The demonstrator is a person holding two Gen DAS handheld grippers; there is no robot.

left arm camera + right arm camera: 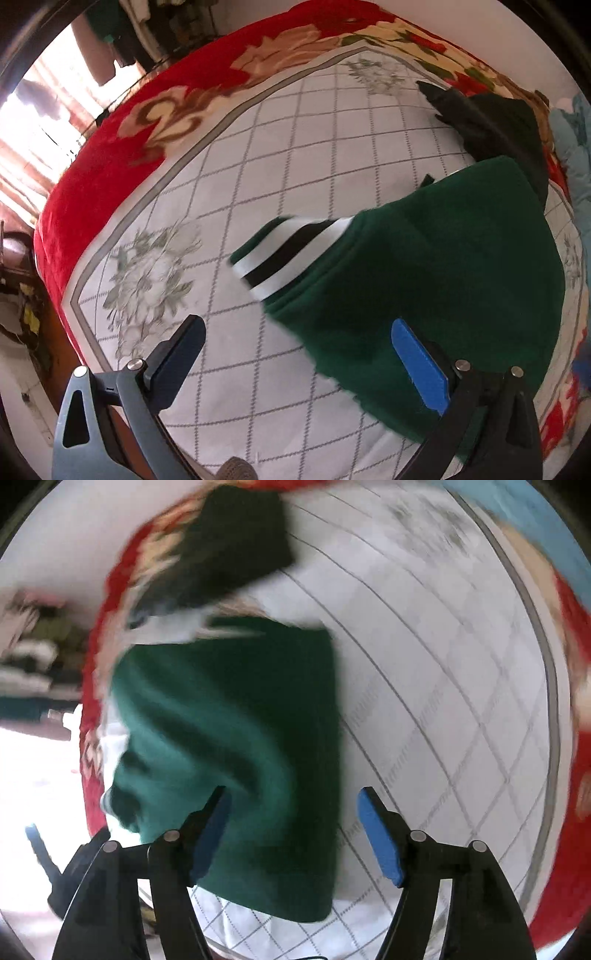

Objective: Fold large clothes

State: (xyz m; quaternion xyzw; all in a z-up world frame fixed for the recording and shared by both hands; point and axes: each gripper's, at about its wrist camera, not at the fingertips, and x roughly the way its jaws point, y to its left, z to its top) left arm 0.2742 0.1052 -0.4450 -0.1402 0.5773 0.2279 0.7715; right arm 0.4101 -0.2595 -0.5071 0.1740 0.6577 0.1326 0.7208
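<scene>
A dark green garment (436, 280) lies folded on a white quilted bed cover (280, 155). Its cuff with white and black stripes (291, 254) sticks out to the left. My left gripper (299, 347) is open and empty, just above the garment's near edge. In the blurred right wrist view the same green garment (236, 746) lies as a rough rectangle. My right gripper (293, 823) is open and empty over its near right part. The other gripper's black body (469, 114) shows beyond the garment in the left wrist view.
A darker folded cloth (229, 542) lies beyond the green garment near the cover's edge; it also shows in the left wrist view (517, 122). A red floral blanket (122, 147) rims the white cover. A light blue cloth (572, 136) lies at the right.
</scene>
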